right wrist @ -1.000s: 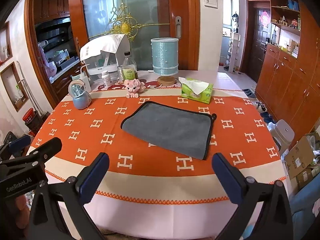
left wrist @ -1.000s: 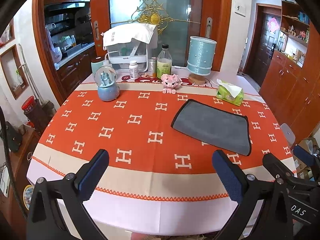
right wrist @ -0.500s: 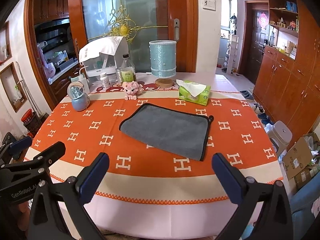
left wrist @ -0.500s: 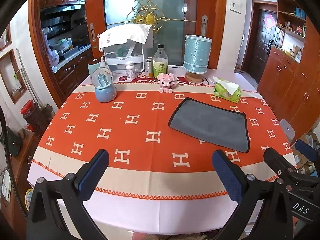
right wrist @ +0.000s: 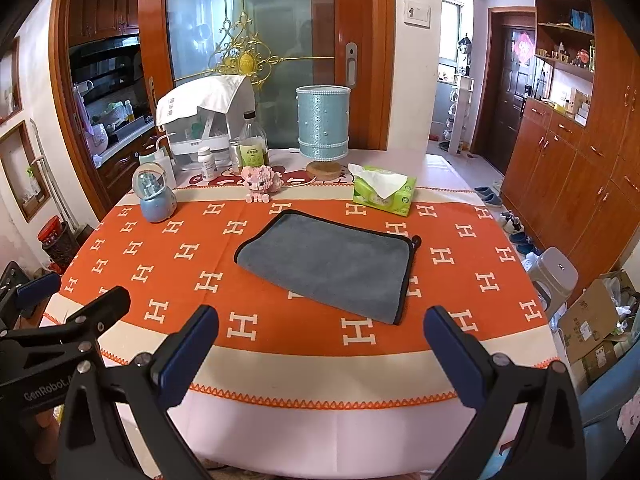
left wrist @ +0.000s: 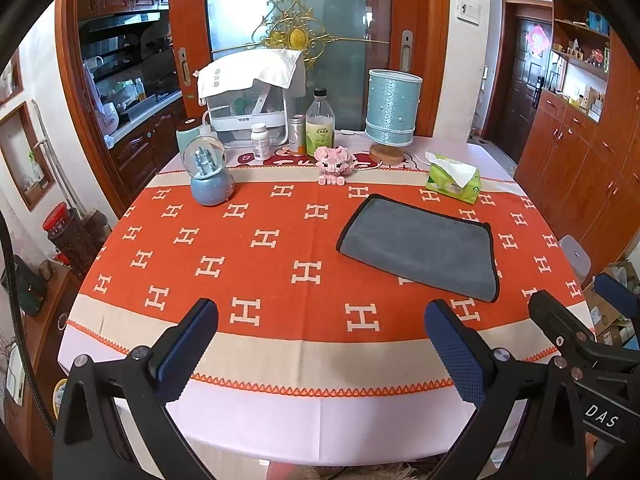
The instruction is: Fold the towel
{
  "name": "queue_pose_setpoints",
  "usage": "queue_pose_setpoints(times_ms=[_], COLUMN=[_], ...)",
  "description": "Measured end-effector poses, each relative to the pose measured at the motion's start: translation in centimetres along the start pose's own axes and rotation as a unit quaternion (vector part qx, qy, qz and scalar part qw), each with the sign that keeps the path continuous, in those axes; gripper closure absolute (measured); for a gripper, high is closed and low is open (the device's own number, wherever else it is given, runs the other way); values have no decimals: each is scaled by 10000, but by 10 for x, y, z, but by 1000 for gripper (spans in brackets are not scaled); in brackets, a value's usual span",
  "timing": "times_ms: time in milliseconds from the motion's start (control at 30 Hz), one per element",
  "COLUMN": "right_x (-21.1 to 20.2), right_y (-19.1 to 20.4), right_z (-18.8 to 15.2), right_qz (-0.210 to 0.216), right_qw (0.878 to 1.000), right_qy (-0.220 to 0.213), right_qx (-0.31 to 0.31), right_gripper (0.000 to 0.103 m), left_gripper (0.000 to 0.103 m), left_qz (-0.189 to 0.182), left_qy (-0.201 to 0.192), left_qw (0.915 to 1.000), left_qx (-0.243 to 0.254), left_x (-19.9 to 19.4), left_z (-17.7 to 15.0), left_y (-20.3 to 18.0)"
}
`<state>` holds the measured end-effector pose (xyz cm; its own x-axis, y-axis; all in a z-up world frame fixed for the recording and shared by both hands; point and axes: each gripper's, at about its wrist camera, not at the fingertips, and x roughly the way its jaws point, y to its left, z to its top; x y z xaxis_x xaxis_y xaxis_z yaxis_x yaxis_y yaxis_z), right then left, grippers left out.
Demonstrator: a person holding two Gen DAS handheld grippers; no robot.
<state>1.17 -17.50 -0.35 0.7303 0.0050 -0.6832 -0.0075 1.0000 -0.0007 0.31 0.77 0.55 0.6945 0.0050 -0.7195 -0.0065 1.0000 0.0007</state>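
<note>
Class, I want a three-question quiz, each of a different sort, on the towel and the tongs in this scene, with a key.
1. True or false: the grey towel is already folded into a small square.
2. Which lies just beyond the towel's far right corner? A) snow globe B) tissue pack C) pink pig
3. Fill in: the left tongs and right tongs are both ____ and grip nothing.

Key: 1 false; 2 B; 3 open.

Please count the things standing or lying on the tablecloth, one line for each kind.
Towel: 1
Tissue pack: 1
Snow globe: 1
Pink toy pig: 1
Lamp: 1
Bottles: 2 clear to see; others partly hidden
Total: 7
</note>
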Motion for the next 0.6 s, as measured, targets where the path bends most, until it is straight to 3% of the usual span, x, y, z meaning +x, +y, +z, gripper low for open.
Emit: queue_pose_setpoints(times_ms=[600], right_x=[0], right_y=[-1], right_z=[0], right_qz=[1], right_qw=[10000], right_qy=[16], right_qx=[12], right_gripper=[0], left_gripper=[1], left_qz=[0], left_qy=[-1], left_qw=[10000], left_qx=[9], left_x=[-1], left_z=[0], left_y=[0])
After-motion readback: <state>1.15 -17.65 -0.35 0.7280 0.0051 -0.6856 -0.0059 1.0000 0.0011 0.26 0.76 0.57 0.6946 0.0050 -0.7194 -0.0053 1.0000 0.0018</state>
